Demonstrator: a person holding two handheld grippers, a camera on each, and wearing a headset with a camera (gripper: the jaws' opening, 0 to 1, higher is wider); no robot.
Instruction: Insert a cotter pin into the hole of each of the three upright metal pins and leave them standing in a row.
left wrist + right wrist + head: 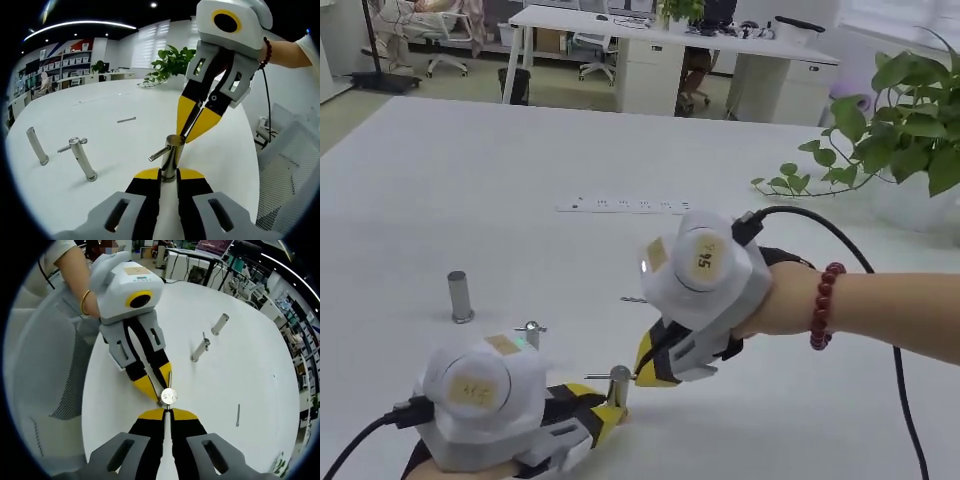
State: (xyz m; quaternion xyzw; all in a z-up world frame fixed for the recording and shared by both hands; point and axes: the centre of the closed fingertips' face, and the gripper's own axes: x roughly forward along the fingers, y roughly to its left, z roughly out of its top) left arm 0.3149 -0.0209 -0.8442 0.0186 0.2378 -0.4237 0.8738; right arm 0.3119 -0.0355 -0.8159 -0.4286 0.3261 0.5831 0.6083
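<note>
Three metal pins stand on the white table. The nearest pin (618, 385) (169, 159) is clamped low down by my left gripper (605, 410) (169, 175), which is shut on it. A cotter pin (159, 153) (170, 379) passes through its hole. My right gripper (642, 372) (169, 412) is shut on that cotter pin's near end, right against the pin's top (169, 396). The middle pin (532, 334) (83, 158) (200, 350) carries a cotter pin. The far pin (458, 297) (37, 146) (220, 324) is bare.
A loose cotter pin (633, 299) (126, 120) (238, 415) lies on the table beyond the grippers. A white power strip (620, 205) lies further back. A potted plant (900, 130) stands at the right edge. A black cable (880, 300) trails from the right gripper.
</note>
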